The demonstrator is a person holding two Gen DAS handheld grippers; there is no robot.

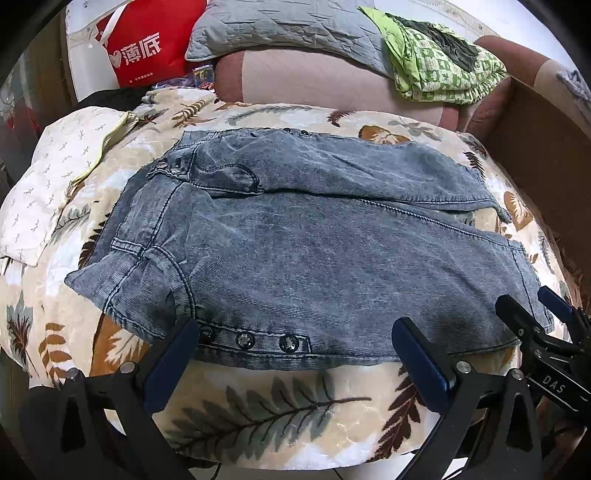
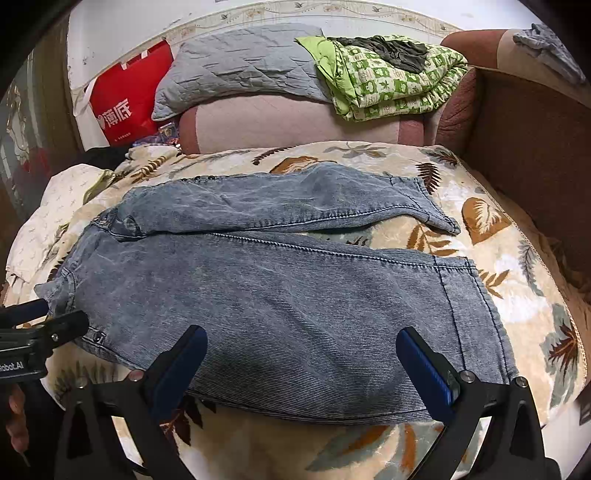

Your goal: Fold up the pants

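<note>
Grey-blue denim pants (image 1: 303,251) lie flat on a leaf-print blanket (image 1: 258,406), waist to the left, legs running right. The near leg lies in front, the far leg (image 1: 351,166) behind it. My left gripper (image 1: 295,354) is open at the near hem by the snap buttons (image 1: 245,339), above the fabric. My right gripper (image 2: 301,365) is open over the near leg's lower edge (image 2: 332,332), close to the cuff (image 2: 476,314). Each gripper shows in the other's view: the right one (image 1: 535,317), the left one (image 2: 59,317).
A red shopping bag (image 1: 147,44), a grey quilted pillow (image 1: 288,26) and a green patterned blanket (image 1: 443,62) lie on the pink sofa back behind. A white cushion (image 1: 48,184) sits at the left. A brown sofa arm (image 1: 543,147) rises at the right.
</note>
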